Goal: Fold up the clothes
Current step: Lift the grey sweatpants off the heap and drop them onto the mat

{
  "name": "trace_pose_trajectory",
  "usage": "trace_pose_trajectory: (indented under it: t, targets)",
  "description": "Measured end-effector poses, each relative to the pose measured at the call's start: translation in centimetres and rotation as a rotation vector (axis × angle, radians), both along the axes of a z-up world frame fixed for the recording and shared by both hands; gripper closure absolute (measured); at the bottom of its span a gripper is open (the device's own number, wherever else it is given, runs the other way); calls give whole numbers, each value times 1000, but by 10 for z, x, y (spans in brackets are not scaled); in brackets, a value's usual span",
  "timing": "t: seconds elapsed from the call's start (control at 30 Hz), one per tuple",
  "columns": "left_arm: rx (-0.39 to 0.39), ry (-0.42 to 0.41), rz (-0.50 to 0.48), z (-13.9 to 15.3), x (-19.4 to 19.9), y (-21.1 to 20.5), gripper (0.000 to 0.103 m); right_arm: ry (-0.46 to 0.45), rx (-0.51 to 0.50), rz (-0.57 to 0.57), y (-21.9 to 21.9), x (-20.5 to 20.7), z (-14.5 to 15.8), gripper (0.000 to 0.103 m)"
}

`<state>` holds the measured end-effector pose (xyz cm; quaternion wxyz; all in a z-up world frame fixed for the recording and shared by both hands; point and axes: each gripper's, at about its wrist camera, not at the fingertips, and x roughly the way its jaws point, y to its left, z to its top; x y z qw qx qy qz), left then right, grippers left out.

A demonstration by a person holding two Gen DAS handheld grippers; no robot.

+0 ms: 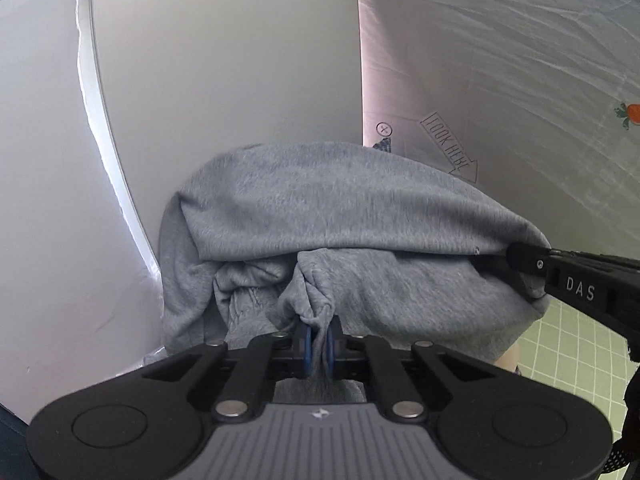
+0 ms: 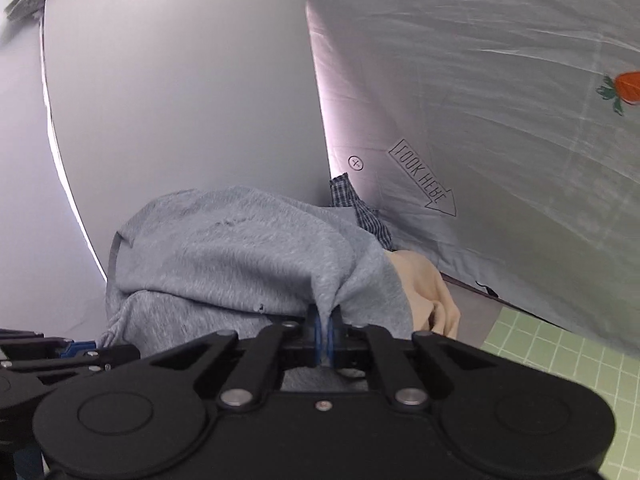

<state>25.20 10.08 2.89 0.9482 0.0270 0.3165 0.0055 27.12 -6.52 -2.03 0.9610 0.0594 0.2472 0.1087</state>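
A grey sweatshirt [image 1: 340, 208] is bunched and doubled over on the white table; it also shows in the right wrist view [image 2: 224, 248]. My left gripper [image 1: 319, 338] is shut on a gathered fold of its near edge. My right gripper [image 2: 325, 334] is shut on another fold of the same garment, and it shows in the left wrist view [image 1: 516, 258] at the sweatshirt's right side. The left gripper shows at the lower left of the right wrist view [image 2: 92, 350].
A white table [image 1: 224, 80] with a bright curved edge [image 1: 96, 120] lies ahead. A translucent printed sheet [image 2: 480, 100] hangs at the right. A checked cloth [image 2: 360, 208] and a beige cloth [image 2: 424, 288] lie beside the sweatshirt. Green tiled floor [image 2: 560, 360] is at the lower right.
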Motion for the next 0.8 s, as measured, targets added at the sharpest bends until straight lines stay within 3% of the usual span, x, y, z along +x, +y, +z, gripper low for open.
trace_pose_trajectory:
  t: [0.27, 0.5, 0.63, 0.73, 0.8]
  targets:
    - [-9, -64, -157, 36, -61, -51, 96, -86, -38, -196, -66, -83, 18, 100]
    - [-44, 18, -448, 24, -146, -164, 96, -30, -64, -505, -182, -213, 2, 100]
    - [-75, 181, -623, -22, -208, -237, 88, 67, -164, -718, -261, -285, -24, 100]
    - [-38, 289, -654, -54, -250, -268, 86, 220, -223, -851, -321, -338, -49, 99]
    - [-24, 338, -639, -69, -270, -273, 83, 313, -218, -872, -349, -367, -66, 97]
